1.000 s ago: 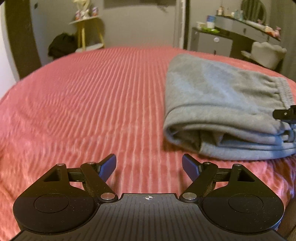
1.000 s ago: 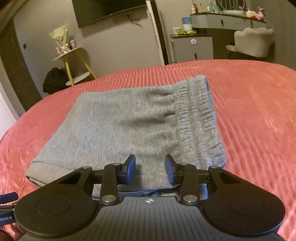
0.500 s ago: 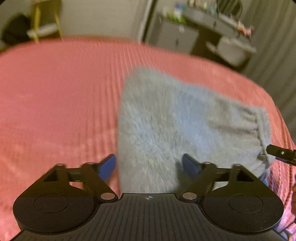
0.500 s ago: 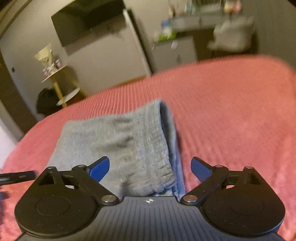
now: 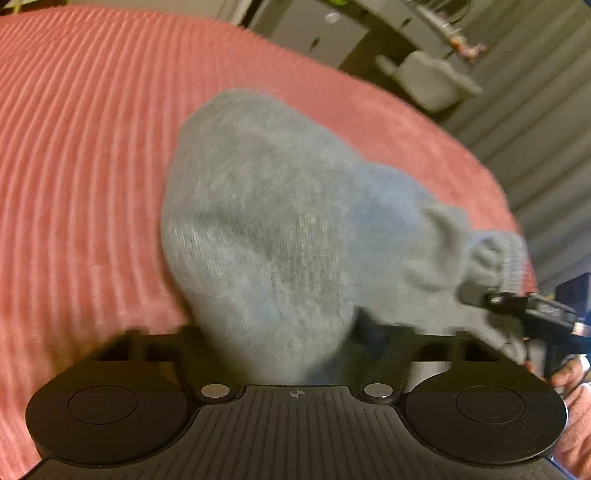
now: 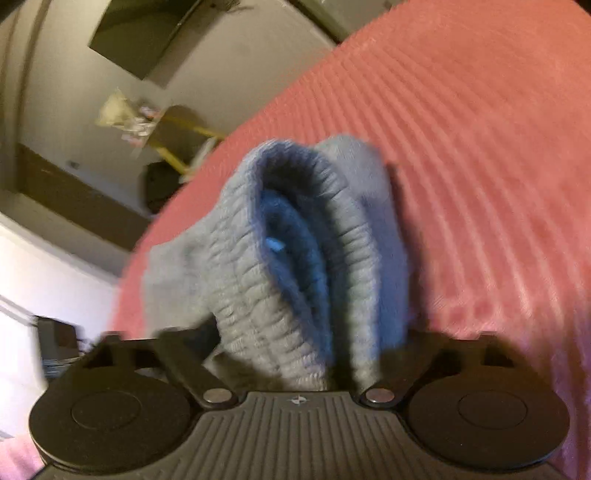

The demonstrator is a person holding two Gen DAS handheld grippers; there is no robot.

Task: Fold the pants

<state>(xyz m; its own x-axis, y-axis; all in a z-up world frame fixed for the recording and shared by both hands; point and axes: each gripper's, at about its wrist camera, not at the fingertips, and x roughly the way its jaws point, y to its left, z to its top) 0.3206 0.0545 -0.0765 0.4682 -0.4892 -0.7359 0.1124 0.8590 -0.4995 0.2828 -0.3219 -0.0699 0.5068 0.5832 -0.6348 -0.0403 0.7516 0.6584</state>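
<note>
Grey folded pants (image 5: 266, 221) lie on a ribbed red bedspread (image 5: 74, 147). My left gripper (image 5: 277, 328) has the folded end of the bundle bulging between its jaws, which are closing; cloth hides the fingertips. To its right, the right gripper (image 5: 509, 299) grips the gathered waistband end, with a person's hand (image 5: 565, 376) behind it. In the right wrist view the ribbed waistband of the pants (image 6: 295, 229) stands up in layers between the closing jaws of my right gripper (image 6: 306, 343), filling the gap from pad to pad. Both views are motion-blurred.
A grey dresser and a white chair (image 5: 428, 77) stand beyond the bed's far right edge, beside a curtain. The right wrist view shows a yellow-legged side table (image 6: 177, 125), a dark bag (image 6: 162, 184) and a wall screen (image 6: 147, 33). Bedspread (image 6: 498, 147) stretches to the right.
Both grippers have moved in over the ends of the pants and narrowed onto the cloth. The right view has rolled and tilted; the waistband now stands bunched up.
</note>
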